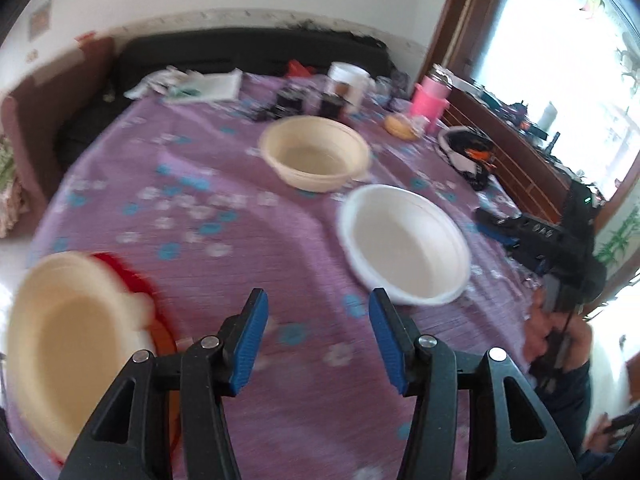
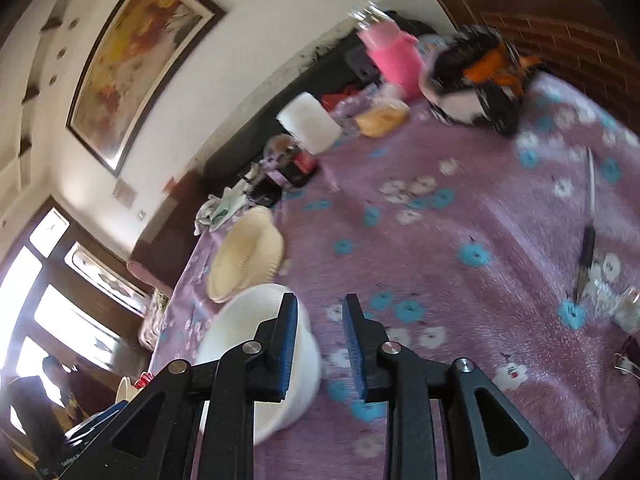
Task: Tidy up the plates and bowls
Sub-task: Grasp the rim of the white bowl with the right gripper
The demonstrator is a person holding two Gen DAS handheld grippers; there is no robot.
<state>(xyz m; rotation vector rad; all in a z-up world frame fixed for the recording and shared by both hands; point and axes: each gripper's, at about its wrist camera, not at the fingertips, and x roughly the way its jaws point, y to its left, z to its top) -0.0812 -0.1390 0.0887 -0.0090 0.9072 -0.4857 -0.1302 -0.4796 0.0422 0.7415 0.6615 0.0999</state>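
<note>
On the purple flowered cloth (image 1: 248, 248), three dishes well apart: white bowl (image 1: 404, 244) on the right, cream bowl (image 1: 314, 154) farther back, cream plate (image 1: 68, 344) close on the left, lying on something red (image 1: 132, 280), maybe another plate, too blurry to tell. Left gripper (image 1: 318, 336) wide open, holding nothing, above bare cloth between plate and white bowl. Right gripper (image 2: 320, 350) partly open, holding nothing, left finger over the white bowl's rim, touching or not hard to say. Little stacked so far, by the look of it; both bowls not yet together; most of the job left.
</note>
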